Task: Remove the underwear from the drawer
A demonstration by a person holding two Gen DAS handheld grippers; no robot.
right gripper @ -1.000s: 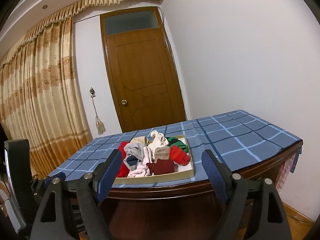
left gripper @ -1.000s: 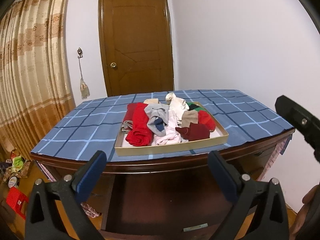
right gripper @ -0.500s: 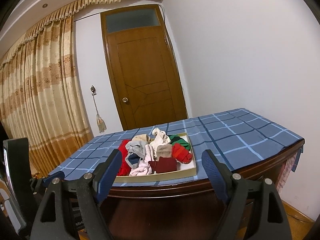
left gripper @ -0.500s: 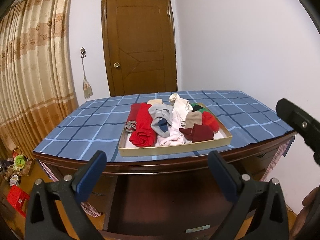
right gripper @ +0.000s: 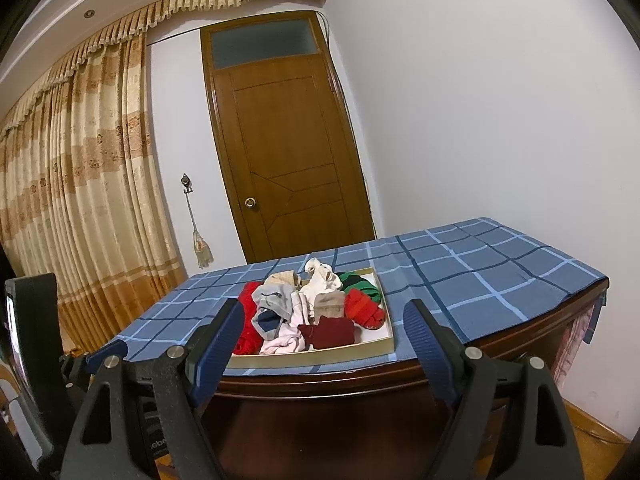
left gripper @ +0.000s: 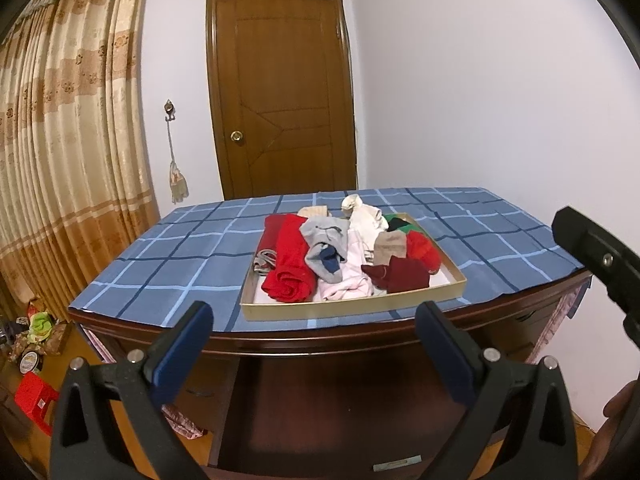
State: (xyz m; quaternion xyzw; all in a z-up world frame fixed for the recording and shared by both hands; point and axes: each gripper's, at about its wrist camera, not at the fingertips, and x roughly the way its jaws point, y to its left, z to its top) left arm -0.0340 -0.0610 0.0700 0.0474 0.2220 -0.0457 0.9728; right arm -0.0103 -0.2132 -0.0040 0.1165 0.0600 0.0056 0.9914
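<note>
A shallow beige drawer tray [left gripper: 352, 308] [right gripper: 312, 358] lies on a table with a blue checked cloth [left gripper: 180, 268] [right gripper: 480, 280]. It holds a heap of underwear and small garments: a red roll [left gripper: 290, 268], a grey piece [left gripper: 326, 236], a pink piece [left gripper: 352, 276], a maroon piece [left gripper: 404, 276] [right gripper: 332, 332], and white and green ones behind. My left gripper [left gripper: 314, 316] is open in front of the table's near edge, well short of the tray. My right gripper [right gripper: 324, 310] is also open with nothing between its fingers, level with the tabletop.
The dark wooden desk front [left gripper: 340, 384] has an open knee space below the top. A wooden door [left gripper: 284, 92] and a curtain [left gripper: 68, 152] stand behind. The black body of the right-hand tool [left gripper: 592, 256] shows at the right edge. Clutter and a red stool [left gripper: 34, 400] sit on the floor at the left.
</note>
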